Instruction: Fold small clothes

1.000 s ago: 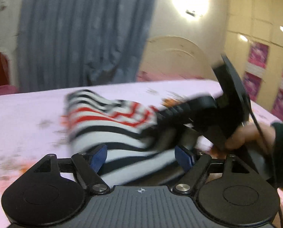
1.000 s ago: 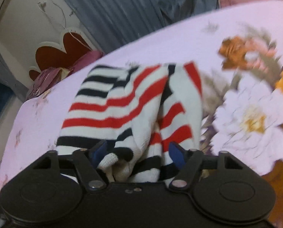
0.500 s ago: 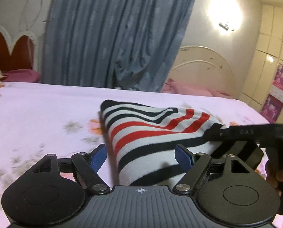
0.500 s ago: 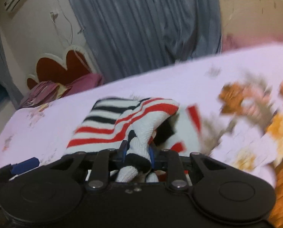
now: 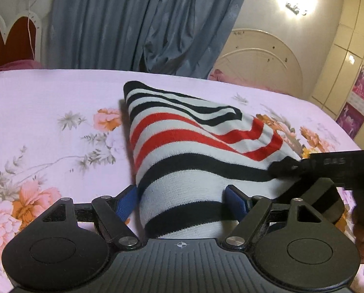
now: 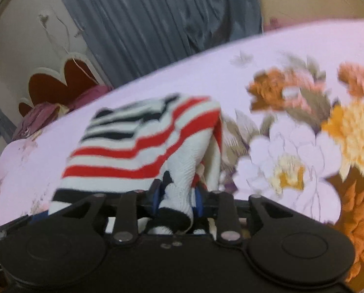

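Observation:
A small knit garment (image 5: 194,146) with black, red and white stripes lies bunched on the floral bedsheet (image 5: 47,112). My left gripper (image 5: 182,195) is open and wide, and the garment's near end lies between its blue pads without being pinched. My right gripper (image 6: 177,193) pinches a fold of the garment (image 6: 138,151) between its narrow-set pads, and its jaws are opening slightly. In the left wrist view the right gripper (image 5: 282,167) comes in from the right and lifts the cloth's right edge, with a hand (image 5: 362,232) behind it.
The pink sheet with large flowers (image 6: 291,146) spreads to the left and right of the garment. A grey curtain (image 5: 138,24), a heart-shaped headboard (image 5: 11,36) and a curved white footboard (image 5: 260,61) stand beyond the bed's far edge.
The right gripper went from open around the cloth to pinched on a fold. The left gripper moved in lower over the garment's near end. The garment now looks drawn taut.

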Demonstrator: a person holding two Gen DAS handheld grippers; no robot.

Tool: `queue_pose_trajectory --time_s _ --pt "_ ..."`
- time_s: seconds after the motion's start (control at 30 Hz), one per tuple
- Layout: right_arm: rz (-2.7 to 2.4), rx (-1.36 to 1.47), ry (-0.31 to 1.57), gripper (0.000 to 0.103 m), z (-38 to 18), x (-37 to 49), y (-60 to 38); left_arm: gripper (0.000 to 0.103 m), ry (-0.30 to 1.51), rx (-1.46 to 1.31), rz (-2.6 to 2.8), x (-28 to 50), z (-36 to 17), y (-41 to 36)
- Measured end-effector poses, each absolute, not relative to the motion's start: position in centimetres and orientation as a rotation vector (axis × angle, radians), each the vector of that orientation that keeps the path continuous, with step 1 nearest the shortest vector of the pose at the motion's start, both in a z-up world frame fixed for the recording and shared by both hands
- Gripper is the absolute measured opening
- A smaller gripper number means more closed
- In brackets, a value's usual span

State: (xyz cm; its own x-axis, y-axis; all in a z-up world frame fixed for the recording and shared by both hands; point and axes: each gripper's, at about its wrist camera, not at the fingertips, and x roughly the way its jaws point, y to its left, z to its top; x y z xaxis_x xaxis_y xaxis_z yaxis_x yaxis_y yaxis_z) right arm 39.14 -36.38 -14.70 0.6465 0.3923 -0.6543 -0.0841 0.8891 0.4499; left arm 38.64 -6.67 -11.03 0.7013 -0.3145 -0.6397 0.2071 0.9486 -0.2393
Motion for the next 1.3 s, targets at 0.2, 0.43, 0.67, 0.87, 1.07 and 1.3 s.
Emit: queue_pose_trajectory --time_s 0.2,0.43,0.67,0.87,1.07,1.3 --pt "0.279 0.460 0.832 0.043 -13.2 35.7 -38.8 0.077 0.750 -0.168 -0.299 38.7 -11.2 -6.4" --pt "0.276 0.437 0.843 0.020 -13.2 32.0 -38.7 0.077 0.747 -0.141 -0.306 38.4 -11.4 -6.2" --pt "0.228 0.471 0.889 0.016 -15.2 30.9 -39.4 0.077 0.763 -0.158 -0.319 38.4 -12.2 -5.7" --pt "0.211 0.400 0.908 0.023 -14.9 31.5 -38.5 0.077 0.770 -0.137 -0.310 38.3 -11.4 -5.9" --pt "0.215 0.387 0.830 0.034 -11.9 31.9 -38.6 0.077 0.749 -0.178 -0.318 37.9 -9.1 -5.2" --pt "0.185 0.344 0.768 0.029 -10.1 35.8 -37.3 0.077 0.720 -0.212 -0.281 40.2 -7.4 -5.4"
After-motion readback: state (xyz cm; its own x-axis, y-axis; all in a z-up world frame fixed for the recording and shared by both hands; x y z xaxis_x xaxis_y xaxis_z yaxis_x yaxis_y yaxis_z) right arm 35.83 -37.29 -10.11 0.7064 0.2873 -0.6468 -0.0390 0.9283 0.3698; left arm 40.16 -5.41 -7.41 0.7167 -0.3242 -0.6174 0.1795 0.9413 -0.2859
